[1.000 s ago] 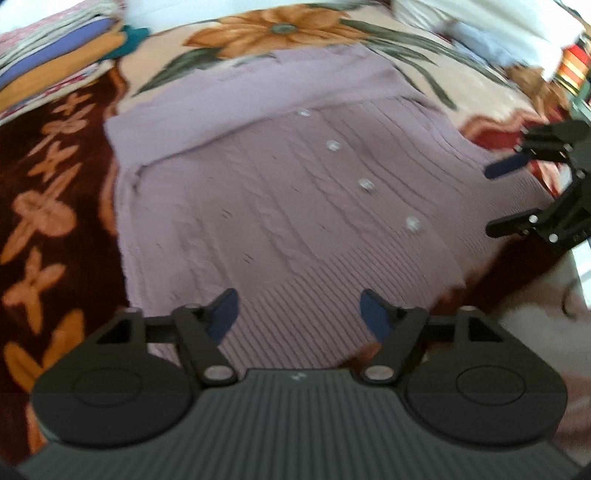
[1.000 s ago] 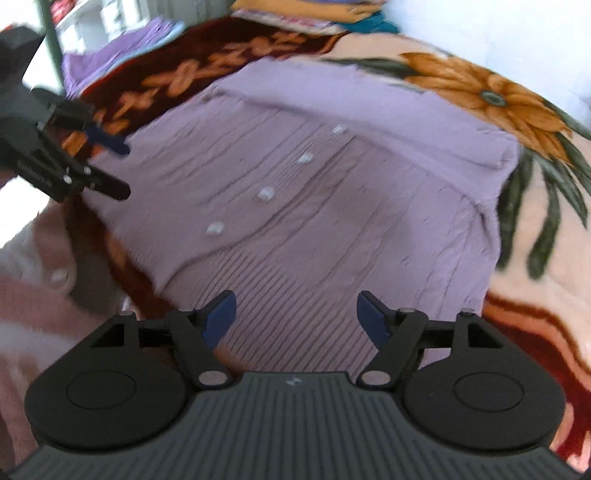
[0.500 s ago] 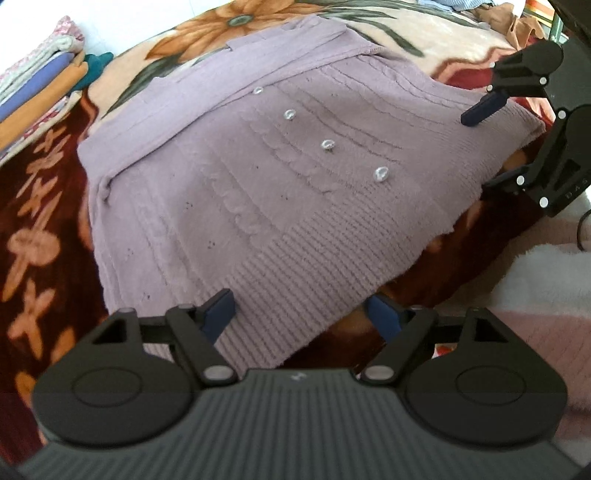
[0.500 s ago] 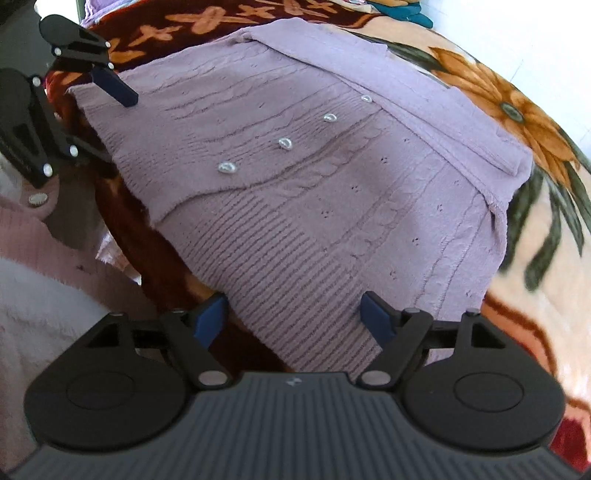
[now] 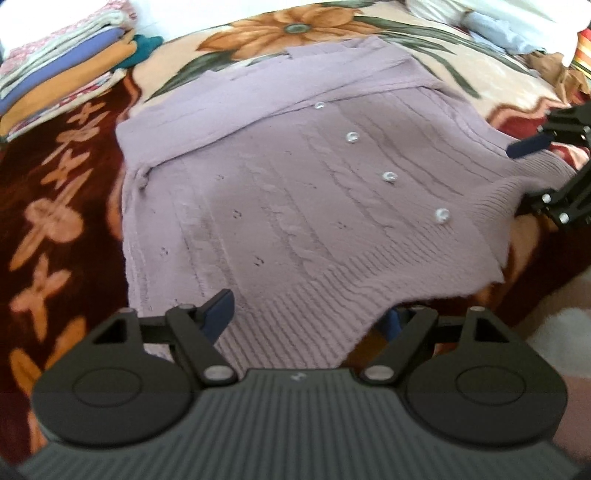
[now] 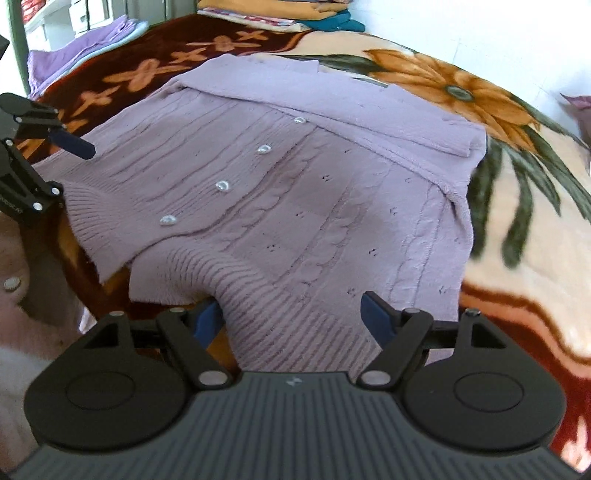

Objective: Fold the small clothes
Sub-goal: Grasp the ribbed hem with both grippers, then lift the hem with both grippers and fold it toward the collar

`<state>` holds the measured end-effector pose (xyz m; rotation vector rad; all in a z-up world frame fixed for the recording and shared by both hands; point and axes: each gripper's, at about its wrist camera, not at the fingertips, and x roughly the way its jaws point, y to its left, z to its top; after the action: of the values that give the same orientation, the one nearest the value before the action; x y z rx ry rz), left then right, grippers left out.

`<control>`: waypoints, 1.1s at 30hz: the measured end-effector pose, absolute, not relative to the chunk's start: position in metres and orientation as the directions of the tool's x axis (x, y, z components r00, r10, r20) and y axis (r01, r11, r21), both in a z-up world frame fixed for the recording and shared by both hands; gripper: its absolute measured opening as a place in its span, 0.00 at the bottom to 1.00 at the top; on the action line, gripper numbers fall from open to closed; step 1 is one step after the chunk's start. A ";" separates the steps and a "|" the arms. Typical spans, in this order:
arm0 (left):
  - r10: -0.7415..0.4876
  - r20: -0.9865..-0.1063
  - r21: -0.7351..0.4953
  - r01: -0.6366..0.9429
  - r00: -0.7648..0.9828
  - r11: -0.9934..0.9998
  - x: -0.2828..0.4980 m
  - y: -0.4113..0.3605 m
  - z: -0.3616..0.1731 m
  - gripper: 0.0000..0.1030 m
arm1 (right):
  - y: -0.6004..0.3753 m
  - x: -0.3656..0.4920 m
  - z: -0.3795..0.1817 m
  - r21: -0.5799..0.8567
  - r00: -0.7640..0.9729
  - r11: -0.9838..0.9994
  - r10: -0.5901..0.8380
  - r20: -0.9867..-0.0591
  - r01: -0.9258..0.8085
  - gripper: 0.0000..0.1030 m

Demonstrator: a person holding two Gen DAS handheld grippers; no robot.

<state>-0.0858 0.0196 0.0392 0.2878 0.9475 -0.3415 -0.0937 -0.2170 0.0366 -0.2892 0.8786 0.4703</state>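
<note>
A lilac cable-knit cardigan (image 5: 288, 192) with clear buttons lies flat on the flowered blanket (image 5: 55, 221), its ribbed hem toward me. My left gripper (image 5: 306, 317) stands open at the hem's left corner: one blue finger (image 5: 218, 312) rests over the knit, the other is tucked under the hem edge. My right gripper (image 6: 293, 317) is open at the other hem corner of the cardigan (image 6: 314, 192), with one finger (image 6: 208, 319) under the rib. Each gripper shows in the other's view, the right gripper (image 5: 532, 173) and the left gripper (image 6: 62, 170), both astride the hem.
A stack of folded clothes (image 5: 66, 74) sits at the blanket's far corner, seen too as the folded clothes (image 6: 277, 11). A folded purple cloth (image 6: 85, 44) lies behind. A pink fuzzy garment (image 6: 14, 295) lies off the bed's near edge. Loose clothes (image 5: 498, 26) pile at the back.
Both grippers have slid in onto the hem corners, so the rib now lies between the fingers of each and drapes over the under finger. The jaws stay wide.
</note>
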 end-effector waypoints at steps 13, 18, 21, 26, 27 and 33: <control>-0.215 -0.816 0.025 0.404 0.537 0.914 -0.082 0.025 0.028 0.70 | -0.207 -0.093 0.025 -0.076 0.546 0.848 0.266 -0.795 -0.524 0.44; -0.234 -0.793 0.003 0.388 0.562 0.922 -0.083 0.027 0.033 0.18 | -0.201 -0.097 0.027 -0.076 0.561 0.842 0.287 -0.776 -0.535 0.24; -0.223 -0.787 0.006 0.369 0.575 0.929 -0.083 0.027 0.035 0.14 | -0.196 -0.101 0.029 -0.105 0.573 0.831 0.280 -0.770 -0.547 0.18; -0.213 -0.753 0.023 0.348 0.623 0.937 -0.086 0.028 0.043 0.11 | -0.196 -0.101 0.039 -0.120 0.624 0.848 0.276 -0.732 -0.516 0.12; -0.213 -0.741 0.028 0.345 0.637 0.938 -0.087 0.027 0.048 0.11 | -0.195 -0.102 0.042 -0.131 0.641 0.852 0.271 -0.718 -0.507 0.12; -0.215 -0.667 0.033 0.316 0.714 0.948 -0.077 0.028 0.075 0.10 | -0.187 -0.099 0.071 -0.217 0.746 0.848 0.270 -0.609 -0.484 0.10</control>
<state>-0.0772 0.0285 0.0754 0.1485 0.7183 -0.2954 -0.0988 -0.1873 0.0712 -0.3780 0.5995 0.4229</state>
